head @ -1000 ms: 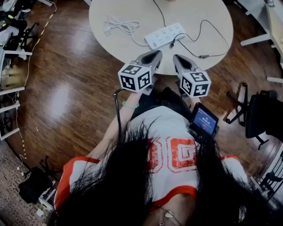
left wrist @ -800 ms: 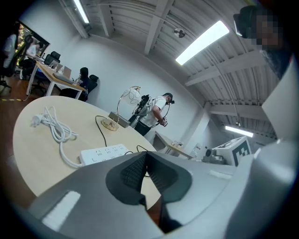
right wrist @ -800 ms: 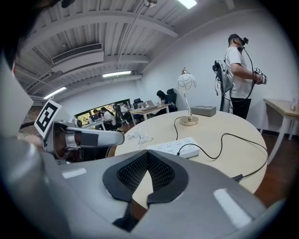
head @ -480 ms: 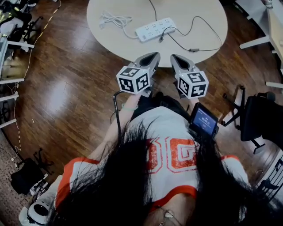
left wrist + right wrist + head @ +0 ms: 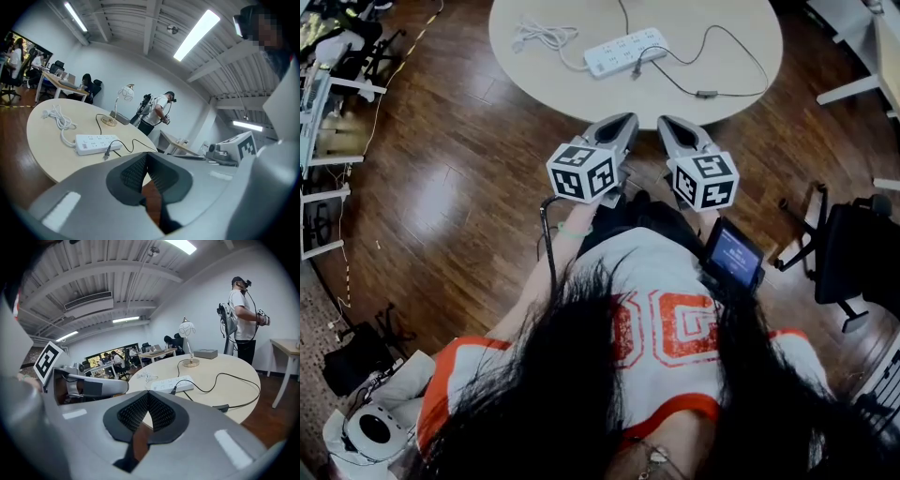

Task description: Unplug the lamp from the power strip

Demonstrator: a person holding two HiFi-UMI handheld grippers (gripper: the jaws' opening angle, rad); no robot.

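Left gripper (image 5: 622,122) and right gripper (image 5: 667,124) hover side by side just short of the table (image 5: 581,94), jaws pressed together on nothing, the strip (image 5: 614,52) (lamp plug (image 5: 635,71) at its near edge) lying beyond.

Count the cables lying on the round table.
2: a white cord coiled left of the power strip, and a black lamp cord plugged into it, looping right. More may be hidden.
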